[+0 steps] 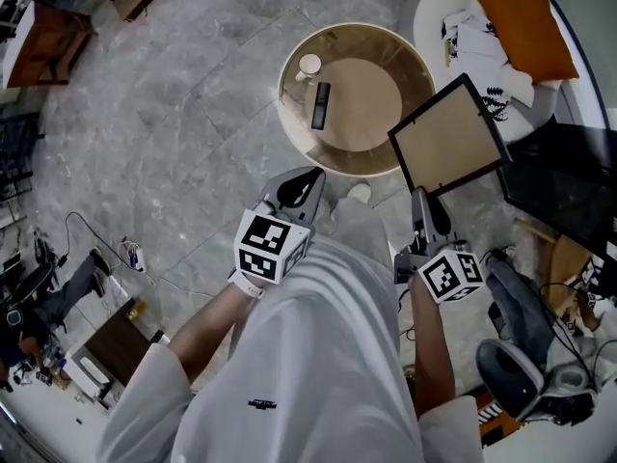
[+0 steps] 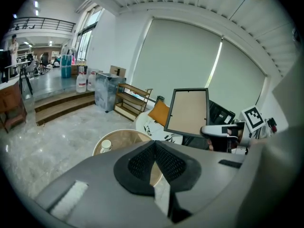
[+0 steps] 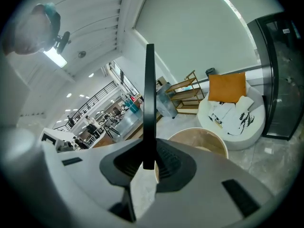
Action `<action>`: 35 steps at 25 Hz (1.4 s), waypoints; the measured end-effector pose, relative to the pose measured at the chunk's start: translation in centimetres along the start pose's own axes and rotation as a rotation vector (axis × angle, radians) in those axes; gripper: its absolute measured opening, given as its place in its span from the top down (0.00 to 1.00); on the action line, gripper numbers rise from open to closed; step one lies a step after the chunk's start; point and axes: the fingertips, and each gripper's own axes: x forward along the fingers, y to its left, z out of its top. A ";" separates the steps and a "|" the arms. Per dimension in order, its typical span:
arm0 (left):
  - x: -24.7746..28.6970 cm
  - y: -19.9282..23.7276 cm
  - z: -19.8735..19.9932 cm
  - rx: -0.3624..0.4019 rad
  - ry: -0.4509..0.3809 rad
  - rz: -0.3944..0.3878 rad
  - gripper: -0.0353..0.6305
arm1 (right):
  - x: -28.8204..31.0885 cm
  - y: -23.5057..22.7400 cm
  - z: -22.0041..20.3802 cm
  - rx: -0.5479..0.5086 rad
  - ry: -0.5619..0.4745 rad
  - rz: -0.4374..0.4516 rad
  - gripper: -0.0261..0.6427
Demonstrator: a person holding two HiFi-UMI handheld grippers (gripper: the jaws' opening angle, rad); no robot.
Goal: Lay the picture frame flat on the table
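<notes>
The frame (image 1: pixel 449 135) stands in the air over the right edge of the counter (image 1: pixel 285 80), pinched by its lower edge in the jaws of the right gripper (image 1: pixel 421 204). The left gripper (image 1: pixel 307 183) has its jaws together, empty. With so thin a hold, the frame could swing or slip when tilted.

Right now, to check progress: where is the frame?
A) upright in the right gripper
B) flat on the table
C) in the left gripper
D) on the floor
A: the right gripper clamps the frame by its edge, in the air, off the table.
</notes>
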 end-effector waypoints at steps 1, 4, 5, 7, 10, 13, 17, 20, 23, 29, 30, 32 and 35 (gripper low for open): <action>0.3 -0.1 -0.2 -0.006 0.005 0.007 0.94 | 0.2 -0.4 -0.1 0.005 0.010 0.007 0.87; 1.2 -0.1 -1.2 -0.033 0.022 0.028 0.94 | 1.5 -1.7 -0.9 0.014 0.057 0.034 0.86; 1.6 0.0 -1.5 -0.042 0.027 0.034 0.94 | 2.2 -2.2 -1.3 0.015 0.079 0.046 0.86; 2.5 0.4 -2.1 -0.058 0.035 0.046 0.94 | 3.6 -3.3 -2.2 0.017 0.124 0.065 0.86; 3.5 1.2 -3.0 -0.074 0.044 0.071 0.94 | 5.8 -4.6 -3.7 0.016 0.189 0.092 0.86; 4.9 1.8 -4.2 -0.088 0.054 0.071 0.94 | 7.9 -5.8 -5.4 0.007 0.245 0.111 0.86; 6.8 3.5 -5.8 -0.098 0.069 0.081 0.94 | 11.4 -7.0 -8.5 0.026 0.327 0.124 0.86; 8.6 4.6 -7.3 -0.106 0.079 0.091 0.94 | 13.2 -8.4 -10.7 0.038 0.382 0.123 0.86; 10.2 6.1 -9.1 -0.122 0.090 0.112 0.94 | 14.9 -9.7 -12.9 0.053 0.427 0.124 0.86; 12.8 9.7 -13.1 -0.127 0.126 0.164 0.94 | 18.5 -12.5 -18.8 0.105 0.515 0.108 0.86; 13.3 10.1 -13.8 -0.131 0.132 0.167 0.94 | 19.0 -13.0 -19.7 0.109 0.527 0.107 0.86; 14.2 10.9 -15.0 -0.139 0.140 0.163 0.94 | 20.0 -13.8 -21.1 0.115 0.546 0.103 0.86; 15.5 12.0 -16.7 -0.160 0.146 0.146 0.94 | 21.6 -14.7 -22.9 0.132 0.570 0.097 0.86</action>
